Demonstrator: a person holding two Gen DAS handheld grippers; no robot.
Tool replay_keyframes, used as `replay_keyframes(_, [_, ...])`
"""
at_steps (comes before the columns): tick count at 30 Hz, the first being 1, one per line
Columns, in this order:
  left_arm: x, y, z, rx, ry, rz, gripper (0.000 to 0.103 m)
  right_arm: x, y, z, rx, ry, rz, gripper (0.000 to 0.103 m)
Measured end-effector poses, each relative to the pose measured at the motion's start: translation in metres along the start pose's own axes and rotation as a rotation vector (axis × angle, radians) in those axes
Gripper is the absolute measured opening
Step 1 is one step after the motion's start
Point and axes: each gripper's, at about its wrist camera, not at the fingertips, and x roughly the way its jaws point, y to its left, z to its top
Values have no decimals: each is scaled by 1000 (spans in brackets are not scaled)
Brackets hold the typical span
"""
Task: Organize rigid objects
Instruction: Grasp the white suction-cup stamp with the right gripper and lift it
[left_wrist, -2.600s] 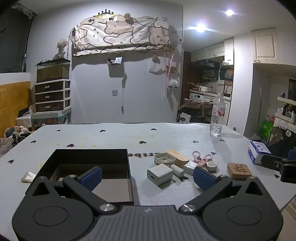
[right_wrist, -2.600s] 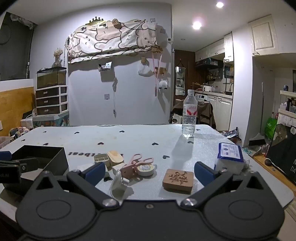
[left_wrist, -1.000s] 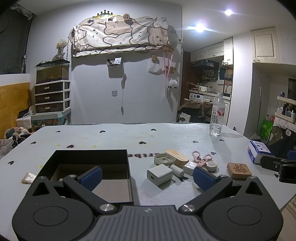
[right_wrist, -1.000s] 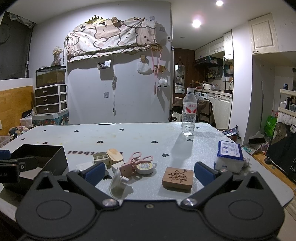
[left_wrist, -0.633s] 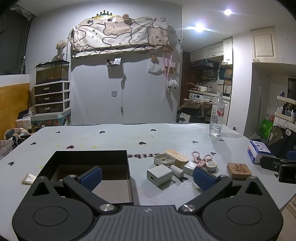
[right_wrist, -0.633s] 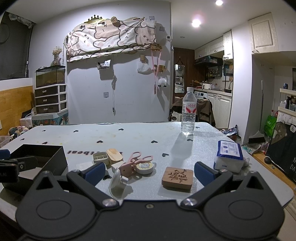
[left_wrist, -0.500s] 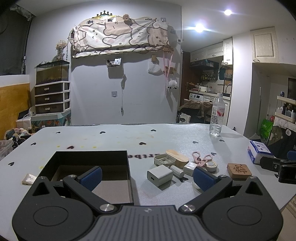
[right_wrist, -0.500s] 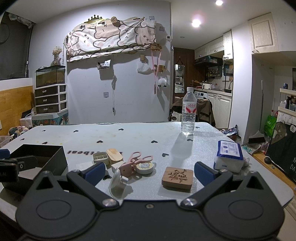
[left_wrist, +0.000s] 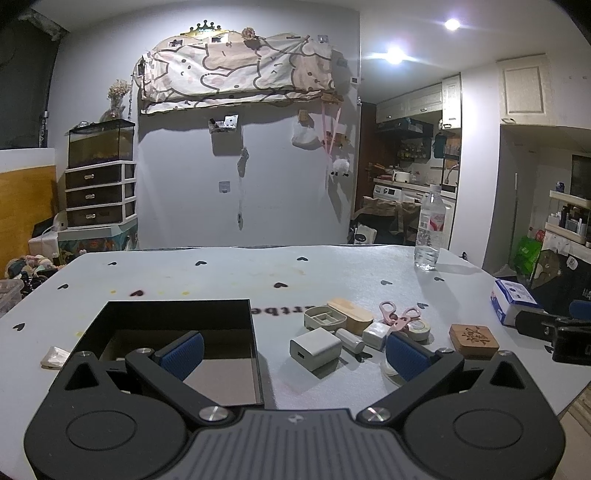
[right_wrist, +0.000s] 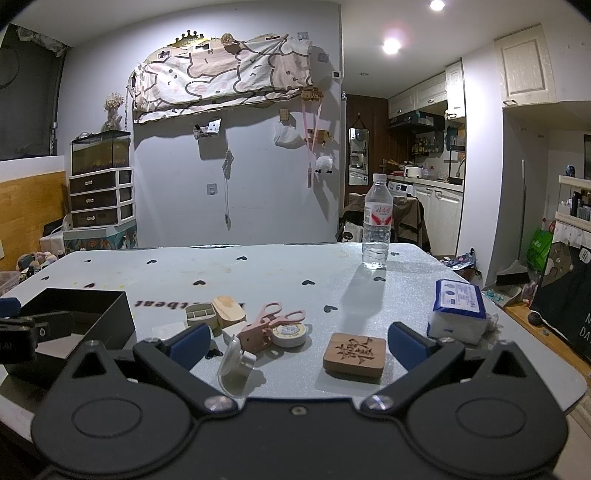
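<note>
Nothing shifted since the earlier frames: both units hovering as before. Left hand-held gripper (left_wrist: 293, 352) spread wide, empty, above black box (left_wrist: 177, 317). Right hand-held gripper (right_wrist: 297, 343) spread wide, empty. Charger (left_wrist: 315, 348), scissors (right_wrist: 267, 325), wooden block (right_wrist: 354, 354) clustered on tabletop (right_wrist: 277, 269) beside box. Sorting not yet begun.

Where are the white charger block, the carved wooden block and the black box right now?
white charger block (left_wrist: 315, 348), left wrist view, on its top face.
carved wooden block (right_wrist: 355, 353), right wrist view, on its carved top face.
black box (left_wrist: 255, 343), left wrist view, on its right wall.
</note>
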Motion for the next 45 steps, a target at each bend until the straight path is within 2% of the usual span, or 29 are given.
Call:
replay_keyframes(4, [4,8,3,-18,-7,2,103,5,-3,-8,12,4,-2,103])
replay_keyframes(9, [-5,30,4,-53,-15,51,103,19,-15,-9,59,21,-17,103])
replay_keyframes(15, [0,63,3,-80,-7,154,103,31,-21,-14,113,31,-43,103])
replay_keyframes(26, [6,124,-14,-152,7,336,103,67,-13,-23,197,23,-9,103])
replay_keyframes(31, [8,144,-23,-185,22,396,103,93,-6,-27,267,71,51,103])
replay_keyframes(36, [15,155,-29,-200,57,390,103,119,3,-31,317,153,99,103])
replay_keyframes(38, [15,160,-31,-213,61,373,101,126,4,-33,343,172,142,102])
replay_keyframes(40, [17,165,-34,-231,66,380,95,130,6,-34,352,180,162,94])
replay_keyframes(43, [21,176,-39,-276,91,371,75,136,9,-34,364,202,179,85])
replay_keyframes(45, [23,181,-42,-304,105,362,70,140,9,-34,381,210,198,81])
